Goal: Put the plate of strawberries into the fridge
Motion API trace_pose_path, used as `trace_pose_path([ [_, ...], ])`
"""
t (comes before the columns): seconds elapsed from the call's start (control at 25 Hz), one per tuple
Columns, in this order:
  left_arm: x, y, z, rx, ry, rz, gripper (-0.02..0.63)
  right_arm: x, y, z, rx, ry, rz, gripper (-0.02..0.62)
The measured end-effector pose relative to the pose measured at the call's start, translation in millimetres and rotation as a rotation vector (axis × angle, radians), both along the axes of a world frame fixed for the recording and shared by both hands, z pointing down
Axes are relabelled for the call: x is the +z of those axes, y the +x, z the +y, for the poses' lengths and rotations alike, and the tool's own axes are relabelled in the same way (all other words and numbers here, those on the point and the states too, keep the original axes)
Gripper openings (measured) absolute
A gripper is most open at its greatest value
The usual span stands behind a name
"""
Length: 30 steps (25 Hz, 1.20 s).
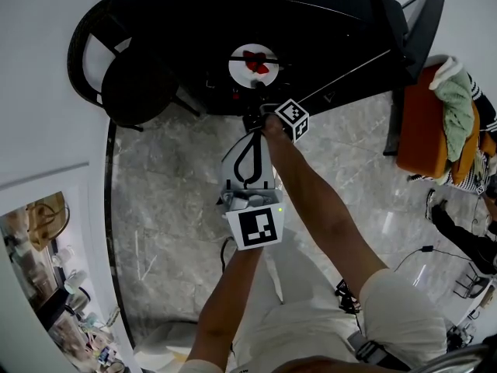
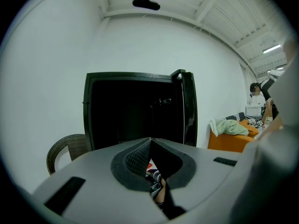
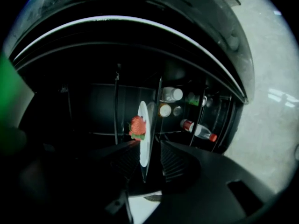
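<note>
Our right tongs (image 3: 145, 150) stand released at the open fridge (image 1: 311, 29). Their jaws are spread to either side of the white plate (image 3: 144, 134), with a gap visible between each pad and the plate's rim. The plate lies on a glass shelf (image 3: 156, 97) inside the dark fridge cabinet, partly between the jaws and reaching out beyond their tips. A red strawberry (image 3: 137, 127) with green leaves sits on it just ahead of the tongs. Past the plate, further from the tongs, we see jars and a clear bottle with a red cap (image 3: 198, 130) stored in the fridge.

From the head view, the right tongs (image 1: 256, 88) reach into the fridge opening, touching distance from the plate (image 1: 242, 62) and its strawberries (image 1: 256, 62). Our left tongs (image 1: 258, 130) hang just behind the right ones, outside the fridge, over the marble floor (image 1: 178, 200).

The left tongs (image 2: 150, 140) are clenched, tips together, with nothing held. They point toward the fridge (image 2: 135, 111), whose door (image 2: 188, 108) stands swung out on their right. A wicker chair (image 2: 65, 148) sits off to their left and an orange seat (image 2: 229, 139) piled with clothes off to their right.
</note>
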State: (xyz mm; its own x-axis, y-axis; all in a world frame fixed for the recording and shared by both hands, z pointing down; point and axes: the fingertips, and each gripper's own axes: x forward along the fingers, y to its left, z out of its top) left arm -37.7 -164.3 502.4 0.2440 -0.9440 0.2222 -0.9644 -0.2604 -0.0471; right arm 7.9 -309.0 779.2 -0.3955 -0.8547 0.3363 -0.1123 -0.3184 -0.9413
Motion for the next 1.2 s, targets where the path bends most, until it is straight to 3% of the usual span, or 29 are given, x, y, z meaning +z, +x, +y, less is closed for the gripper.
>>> trace_pose_path([
  [0.28, 0.9, -4.3, 1.2, -0.021, -0.005, 0.006, 0.002, -5.5, 0.5, 14.7, 0.012, -0.012, -0.053, 0.127],
  [0.48, 2.1, -9.7, 6.0, -0.049, -0.013, 0.022, 0.002, -14.8, -1.3, 22.7, 0.008, -0.007, -0.085, 0.015],
  [0.8, 0.9, -18.5, 13.5, -0.079, -0.016, 0.022, 0.002, -56.4, -10.8, 40.8, 0.0, 0.035, -0.147, 0.012],
  [1.2, -0.3, -33.0, 18.6, -0.126, -0.018, 0.037, 0.002, -135.9, -34.2, 80.5, -0.1, 0.14, -0.203, 0.012],
])
